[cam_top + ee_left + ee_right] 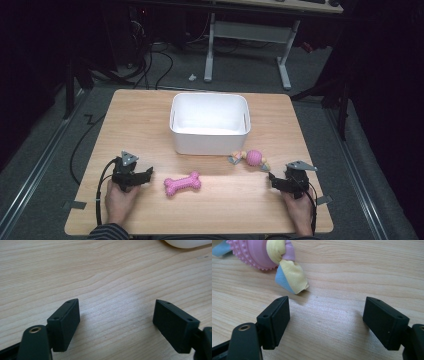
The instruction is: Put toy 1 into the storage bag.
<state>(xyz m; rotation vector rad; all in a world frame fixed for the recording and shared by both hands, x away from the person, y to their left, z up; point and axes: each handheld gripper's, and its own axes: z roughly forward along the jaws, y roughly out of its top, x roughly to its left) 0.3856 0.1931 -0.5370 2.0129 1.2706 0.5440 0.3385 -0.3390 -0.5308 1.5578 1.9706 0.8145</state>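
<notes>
From the high view, the wooden surface [150, 115] has a white plastic bin [210, 124] sitting in the middle toward the far side. A pink bone-shaped chew toy [182, 184] lies nearer the person, just right of the left gripper [146, 175], close but not touching. Over on the right, a pink nubby ball toy with knotted cloth ends [251, 159] rests just in front of the bin's right corner, near the right gripper [272, 179]. Both hands rest on the surface at the near edge.

Left gripper view: fingers [65, 323] spread wide with bare wood between them, nothing held. A sliver of the white bin [187, 243] peeks in at the top right.

Right gripper view: fingers [274, 321] also wide apart and empty. The ball toy [254, 253] sits up top left, its yellow-and-blue cloth tail [290, 277] ending just ahead of the left finger, not touching it.
</notes>
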